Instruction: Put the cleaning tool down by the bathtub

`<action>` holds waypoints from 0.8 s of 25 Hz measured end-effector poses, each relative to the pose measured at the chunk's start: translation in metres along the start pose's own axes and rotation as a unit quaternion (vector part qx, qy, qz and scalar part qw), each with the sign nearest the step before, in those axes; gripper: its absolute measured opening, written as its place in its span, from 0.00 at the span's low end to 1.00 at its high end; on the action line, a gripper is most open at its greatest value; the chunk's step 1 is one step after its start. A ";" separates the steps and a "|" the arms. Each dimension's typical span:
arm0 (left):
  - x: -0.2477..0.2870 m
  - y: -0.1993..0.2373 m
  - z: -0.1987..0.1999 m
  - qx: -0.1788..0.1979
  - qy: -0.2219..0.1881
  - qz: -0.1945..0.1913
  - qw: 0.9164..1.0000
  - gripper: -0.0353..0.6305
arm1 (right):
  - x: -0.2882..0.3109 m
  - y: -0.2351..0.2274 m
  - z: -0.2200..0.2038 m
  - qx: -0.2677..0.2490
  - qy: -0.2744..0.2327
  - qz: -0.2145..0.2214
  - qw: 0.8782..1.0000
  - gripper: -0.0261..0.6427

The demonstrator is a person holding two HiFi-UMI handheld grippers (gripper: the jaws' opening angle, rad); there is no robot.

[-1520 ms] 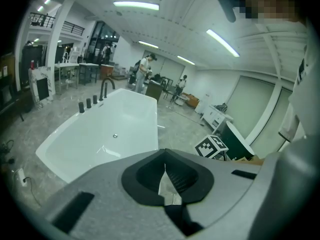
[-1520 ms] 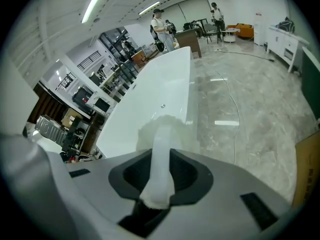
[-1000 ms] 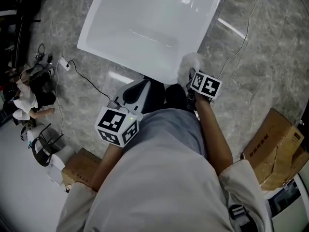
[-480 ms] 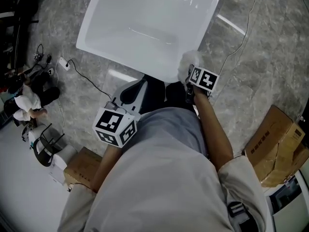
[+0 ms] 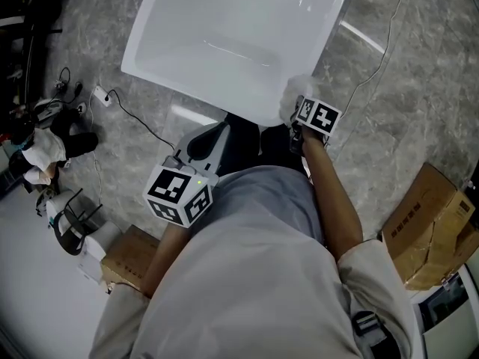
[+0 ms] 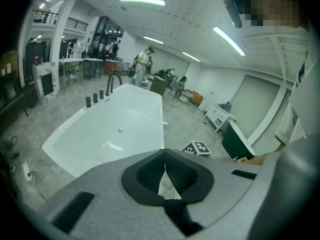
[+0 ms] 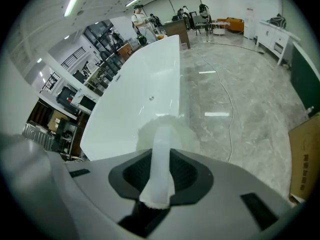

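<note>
Your right gripper [image 7: 160, 179] pointed steeply down, its jaws partway closed and pressed on the white handle of the cleaning tool [image 7: 161, 149]. Your left gripper [image 6: 165, 176] had its jaws drawn together with nothing between them.
- Bathtub [image 5: 224, 43]: white, straight ahead of both grippers, its near corner just past the right jaws.
- Cardboard box [image 5: 426, 223]: on the floor, well behind the right gripper, off to its right.
- Tool's fluffy head: just beyond the right jaw tips, at the tub's corner; contact not discernible.
</note>
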State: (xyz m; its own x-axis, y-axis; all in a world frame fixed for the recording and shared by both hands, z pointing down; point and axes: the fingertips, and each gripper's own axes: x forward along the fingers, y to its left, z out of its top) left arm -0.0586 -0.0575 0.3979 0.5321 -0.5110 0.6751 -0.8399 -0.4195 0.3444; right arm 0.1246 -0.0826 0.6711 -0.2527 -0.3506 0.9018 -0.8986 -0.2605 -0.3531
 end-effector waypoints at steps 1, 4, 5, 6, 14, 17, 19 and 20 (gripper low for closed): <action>-0.001 0.000 -0.001 0.000 0.001 0.000 1.000 0.06 | 0.000 -0.001 0.000 0.001 0.000 -0.002 1.000 0.17; -0.002 -0.001 -0.004 0.001 0.003 0.002 1.000 0.06 | 0.003 -0.003 0.001 0.006 -0.002 -0.005 1.000 0.17; -0.002 -0.001 -0.005 0.001 0.004 0.002 1.000 0.06 | 0.005 -0.003 0.001 0.007 -0.003 -0.005 1.000 0.17; -0.002 -0.001 -0.007 0.000 0.004 0.003 1.000 0.06 | 0.006 -0.004 0.002 0.007 -0.003 -0.005 1.000 0.17; -0.006 -0.001 -0.010 -0.003 0.006 0.008 1.000 0.06 | 0.011 -0.004 0.001 0.008 -0.001 -0.007 1.000 0.17; -0.007 0.000 -0.011 -0.003 0.006 0.008 1.000 0.06 | 0.012 -0.003 0.001 0.006 -0.001 -0.008 1.000 0.17; -0.007 0.001 -0.012 -0.004 0.006 0.008 1.000 0.06 | 0.013 -0.003 0.001 0.006 -0.001 -0.010 1.000 0.17; -0.007 0.001 -0.012 -0.005 0.006 0.008 1.000 0.06 | 0.013 -0.003 0.002 0.006 -0.001 -0.011 1.000 0.17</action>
State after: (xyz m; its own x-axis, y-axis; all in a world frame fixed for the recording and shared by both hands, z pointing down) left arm -0.0647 -0.0457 0.4012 0.5180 -0.5082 0.6880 -0.8488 -0.4045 0.3403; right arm 0.1249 -0.0879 0.6836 -0.2327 -0.3470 0.9085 -0.8990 -0.2796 -0.3371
